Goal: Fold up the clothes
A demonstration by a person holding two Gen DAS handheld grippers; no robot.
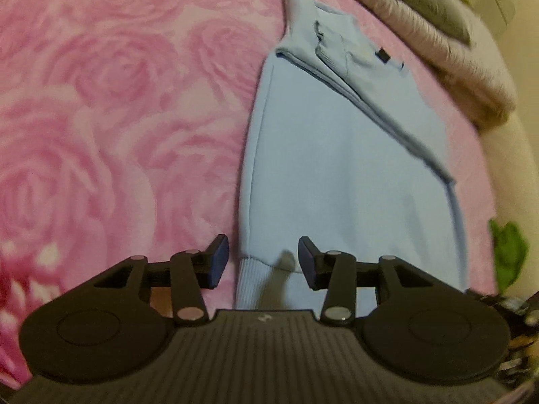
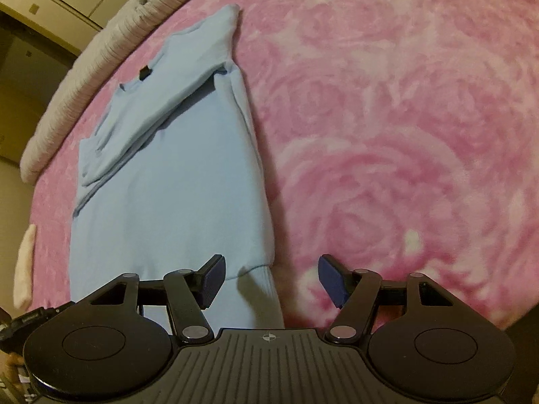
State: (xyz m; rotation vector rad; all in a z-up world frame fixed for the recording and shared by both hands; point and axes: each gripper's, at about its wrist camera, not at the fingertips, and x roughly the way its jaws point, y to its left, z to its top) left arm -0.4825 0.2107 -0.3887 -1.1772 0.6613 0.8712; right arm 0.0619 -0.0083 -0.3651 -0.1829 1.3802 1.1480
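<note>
Your left gripper (image 1: 262,264) and right gripper (image 2: 269,279) both gape empty over the hem corners; the sweatshirt (image 1: 337,168) lies on the blanket (image 1: 118,101), running toward twelve o'clock.

Garment: a light blue sweatshirt (image 1: 343,175) lies flat, sleeves folded across its upper part, a small dark label (image 1: 383,54) at the neck.
Underneath: a pink blanket (image 1: 118,107) with a rose pattern.
Left hand-held gripper (image 1: 263,262): jaws apart, nothing pinched; the ribbed hem corner (image 1: 251,279) lies between the blue pads (image 1: 219,259).
Far edge: a pale ribbed cushion (image 1: 448,43) with a grey cloth (image 1: 427,0) on it.
Right edge: something green (image 1: 508,252), blurred.
</note>
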